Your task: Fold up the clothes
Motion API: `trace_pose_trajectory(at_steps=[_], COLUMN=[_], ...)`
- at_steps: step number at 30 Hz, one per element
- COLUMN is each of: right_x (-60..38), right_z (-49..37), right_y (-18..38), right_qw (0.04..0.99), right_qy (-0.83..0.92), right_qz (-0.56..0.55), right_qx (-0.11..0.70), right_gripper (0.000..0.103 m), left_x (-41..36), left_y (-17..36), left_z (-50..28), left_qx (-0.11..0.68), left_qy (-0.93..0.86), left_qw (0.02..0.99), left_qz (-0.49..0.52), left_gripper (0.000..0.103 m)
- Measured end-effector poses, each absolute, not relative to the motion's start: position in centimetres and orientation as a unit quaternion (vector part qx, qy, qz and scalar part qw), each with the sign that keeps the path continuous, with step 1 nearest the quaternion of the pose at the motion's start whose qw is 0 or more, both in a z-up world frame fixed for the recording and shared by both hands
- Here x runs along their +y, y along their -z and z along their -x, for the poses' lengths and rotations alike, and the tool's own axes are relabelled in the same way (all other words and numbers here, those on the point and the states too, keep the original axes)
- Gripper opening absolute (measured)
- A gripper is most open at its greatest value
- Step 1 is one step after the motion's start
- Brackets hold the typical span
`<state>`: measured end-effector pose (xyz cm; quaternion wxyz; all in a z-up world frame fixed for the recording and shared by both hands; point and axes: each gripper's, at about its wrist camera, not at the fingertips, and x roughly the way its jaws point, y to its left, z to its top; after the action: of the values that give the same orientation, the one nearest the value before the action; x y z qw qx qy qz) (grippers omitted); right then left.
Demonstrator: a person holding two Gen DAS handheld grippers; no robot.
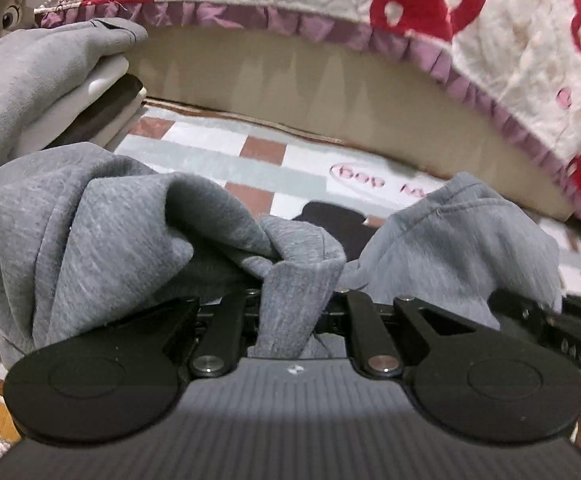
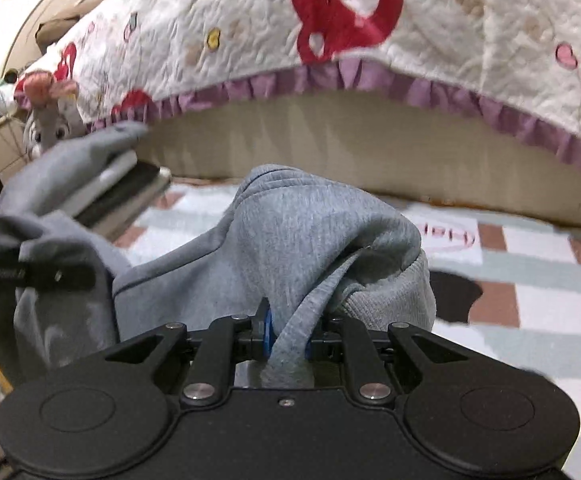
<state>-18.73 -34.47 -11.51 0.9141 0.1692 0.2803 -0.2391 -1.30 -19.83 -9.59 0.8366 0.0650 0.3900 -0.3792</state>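
Below the quilted bed (image 1: 490,40), over the checked rug (image 1: 226,148), we carry a grey sweatshirt (image 1: 102,232), both grippers' jaws clamped on bunched cloth; folded stack (image 1: 102,92) at ten o'clock is finished, this garment remains unfolded

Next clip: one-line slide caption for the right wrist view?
Right gripper shut on a bunched grey knit garment above a checked rug, beside a quilt-covered bed.
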Motion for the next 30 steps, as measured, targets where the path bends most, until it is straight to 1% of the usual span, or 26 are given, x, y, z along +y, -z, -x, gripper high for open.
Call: trace_pose_trajectory(at_steps=[6,10,15,19,22,26,30], right_x=[-33.3,-34.1,-33.6,-33.1,-32.7,-32.6,-32.8], right_z=[20.6,20.2,19.1,18.9,19.0,19.9,21.0], right_y=[13.8,14.4,14.0,13.5,13.4,13.1,11.6], right_qw=[0.920,0.908,0.892,0.889,0.890,0.902,0.924], right_qy=[0.250,0.275,0.306,0.310,0.310,0.294,0.256], right_qz=[-0.147,-0.168,-0.174,-0.166,-0.159,-0.153,-0.132], right_qx=[0.263,0.268,0.285,0.292,0.295,0.277,0.251], right_gripper=[0.016,0.017,0.017,0.018,0.018,0.017,0.017], left_x=[-22.2,-22.4,-23.1,-23.2,-22.6,-22.1,-20.4], left_y=[9.8,10.6,10.7,10.9,10.8,9.8,8.1], left_z=[2.0,1.7,2.2,2.4,3.0,3.9,3.7], left_qx=[0.389,0.412,0.416,0.416,0.403,0.363,0.348], left_qy=[0.364,0.349,0.342,0.336,0.336,0.350,0.363], left_qw=[0.842,0.836,0.833,0.836,0.843,0.854,0.859], left_qz=[-0.084,-0.100,-0.130,-0.122,-0.120,-0.132,-0.093], left_gripper=[0.010,0.010,0.010,0.010,0.010,0.010,0.010])
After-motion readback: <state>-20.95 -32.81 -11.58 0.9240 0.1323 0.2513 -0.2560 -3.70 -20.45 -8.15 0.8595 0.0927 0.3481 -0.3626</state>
